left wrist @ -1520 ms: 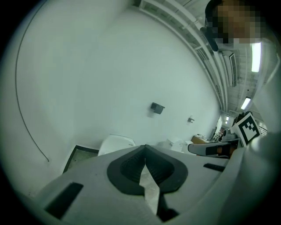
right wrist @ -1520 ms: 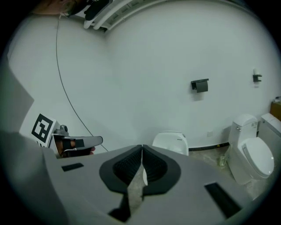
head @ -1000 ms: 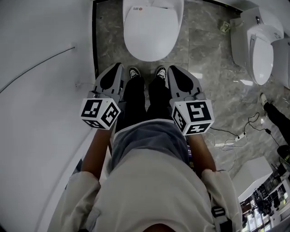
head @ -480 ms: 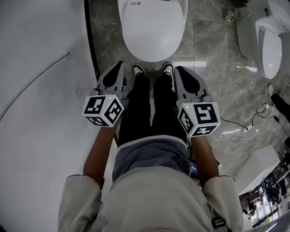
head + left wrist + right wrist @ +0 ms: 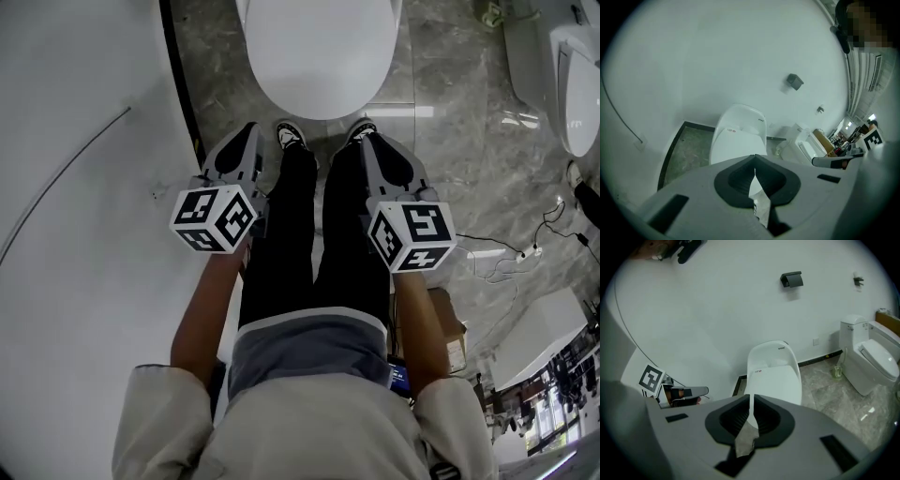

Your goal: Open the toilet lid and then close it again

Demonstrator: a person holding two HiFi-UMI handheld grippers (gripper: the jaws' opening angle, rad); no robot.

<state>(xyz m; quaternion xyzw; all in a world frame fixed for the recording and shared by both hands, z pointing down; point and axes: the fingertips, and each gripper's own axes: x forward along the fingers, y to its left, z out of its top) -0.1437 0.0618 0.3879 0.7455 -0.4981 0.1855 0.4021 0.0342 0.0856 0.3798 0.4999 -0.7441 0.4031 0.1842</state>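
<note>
Two grippers, left [image 5: 246, 133] and right [image 5: 371, 141], flank the person's legs [image 5: 314, 244], each with jaws pressed together on nothing. Past the shoes [image 5: 291, 134], the toilet lid [image 5: 319, 47] lies shut, hiding the bowl, its rear cut off.

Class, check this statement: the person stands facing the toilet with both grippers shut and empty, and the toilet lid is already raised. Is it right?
Not quite. The toilet lid is down, lying flat and closed, as the right gripper view shows. The rest holds: the left gripper and the right gripper are shut and empty.
</note>
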